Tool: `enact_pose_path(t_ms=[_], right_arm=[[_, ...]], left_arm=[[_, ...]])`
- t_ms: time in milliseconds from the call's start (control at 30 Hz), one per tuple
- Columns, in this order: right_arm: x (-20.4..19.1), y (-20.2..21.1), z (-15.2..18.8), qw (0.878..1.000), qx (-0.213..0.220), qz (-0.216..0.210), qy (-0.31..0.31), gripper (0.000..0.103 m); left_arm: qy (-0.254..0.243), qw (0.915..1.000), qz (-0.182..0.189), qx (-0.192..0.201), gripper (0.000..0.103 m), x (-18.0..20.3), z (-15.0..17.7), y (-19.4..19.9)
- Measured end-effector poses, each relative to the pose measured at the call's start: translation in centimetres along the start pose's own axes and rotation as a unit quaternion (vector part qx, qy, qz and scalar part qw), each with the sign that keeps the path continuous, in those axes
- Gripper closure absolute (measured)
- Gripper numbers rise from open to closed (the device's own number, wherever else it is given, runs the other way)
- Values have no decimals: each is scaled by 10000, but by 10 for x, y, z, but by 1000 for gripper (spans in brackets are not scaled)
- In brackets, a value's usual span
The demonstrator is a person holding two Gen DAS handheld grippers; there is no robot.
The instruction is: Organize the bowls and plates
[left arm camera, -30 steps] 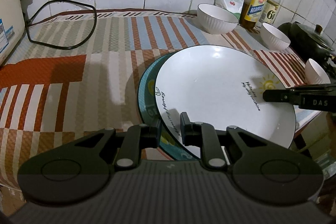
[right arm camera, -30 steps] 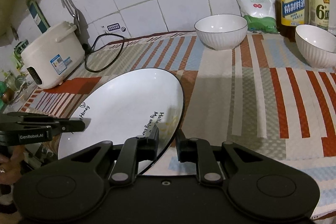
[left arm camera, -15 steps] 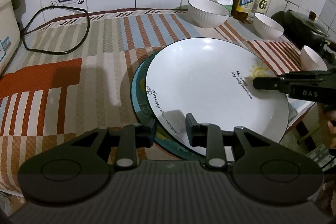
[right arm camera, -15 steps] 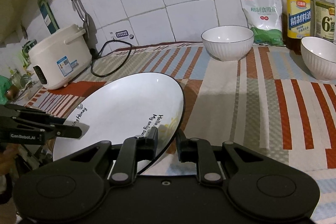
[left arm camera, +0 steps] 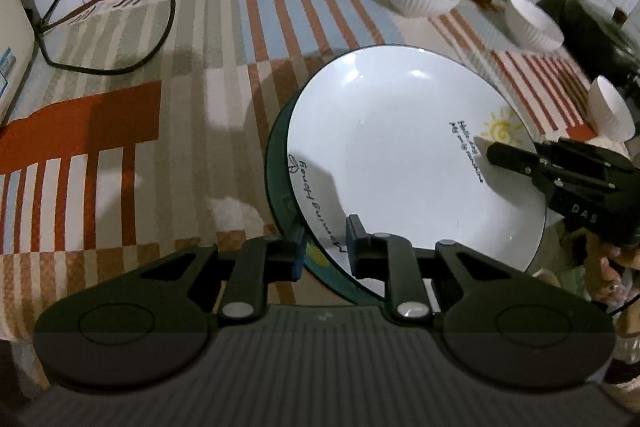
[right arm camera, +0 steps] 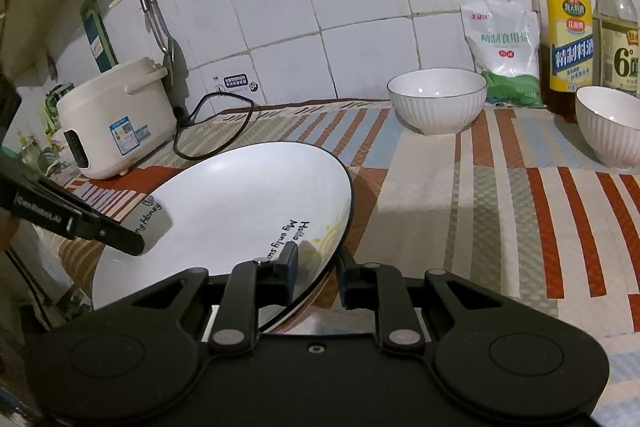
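Plates sit stacked near the counter's front edge: we see a white plate [left arm camera: 400, 163] with black lettering and a yellow sun lying on a dark green plate [left arm camera: 280, 195], of which only the left rim shows. Both look empty. Three white ribbed bowls stand apart from the stack, also empty as far as we can see: a large bowl [right arm camera: 437, 99] by the tiled wall, a second bowl [right arm camera: 610, 123] to its right, and a small bowl [left arm camera: 610, 109] near the counter's right end.

Our left gripper [left arm camera: 324, 247] has just been closing; its jaws stand narrow, straddling the rims of both plates at the near left edge, and we take them as pinching the stack. Our right gripper [right arm camera: 318, 267] pinches the white plate's rim on the opposite side, one finger above and one below.

Around them, on the striped cloth [left arm camera: 120, 131], a rice cooker [right arm camera: 114, 121] with its looped black cord [left arm camera: 108, 23] stands on the left. A white salt bag [right arm camera: 504, 47] and two bottles [right arm camera: 566, 27] stand against the wall behind the bowls.
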State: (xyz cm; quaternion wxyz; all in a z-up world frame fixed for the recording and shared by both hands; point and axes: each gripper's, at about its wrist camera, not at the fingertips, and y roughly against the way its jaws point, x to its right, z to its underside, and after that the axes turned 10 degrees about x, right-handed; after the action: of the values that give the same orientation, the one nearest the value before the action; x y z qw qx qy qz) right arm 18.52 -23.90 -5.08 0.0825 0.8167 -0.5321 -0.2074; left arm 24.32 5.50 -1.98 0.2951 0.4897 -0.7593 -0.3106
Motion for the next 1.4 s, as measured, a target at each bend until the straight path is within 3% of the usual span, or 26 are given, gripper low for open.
enact_pose_path(t_ms=[233,367,467,733,900,967,1033,1133,1400], right_arm=[[-9,1,4,9993,184,124,287,77],[-21,-2,7,9970,230,341,652,74],[-19,-1,8,9973,272,351,590,74],[-55,-11,22,9815,433,991,1578,65],[-51,-6,17,9827,390,1042,1484,63],[-53,7,15,9808,467,1045,1578,63],[-55,25,11,9806,578,969,1605,54],[-60,52,3,9790,720,915,1671,45],[-80,114,-15,9766,853,721,1837,28]], left_arm=[[-140,9995,-189,-202,79,6,-4,3],[-399,9979,-494,120,79,9,-6,13],[-516,9973,-487,161,79,11,-2,15],[-787,9932,-470,717,79,21,15,22],[-804,9892,-411,1155,77,22,23,28],[-785,9866,-367,1382,69,22,27,34],[-780,9838,-320,1583,61,24,31,40],[-851,9791,-212,1832,60,31,37,52],[-1235,9617,-93,2444,36,63,55,97]])
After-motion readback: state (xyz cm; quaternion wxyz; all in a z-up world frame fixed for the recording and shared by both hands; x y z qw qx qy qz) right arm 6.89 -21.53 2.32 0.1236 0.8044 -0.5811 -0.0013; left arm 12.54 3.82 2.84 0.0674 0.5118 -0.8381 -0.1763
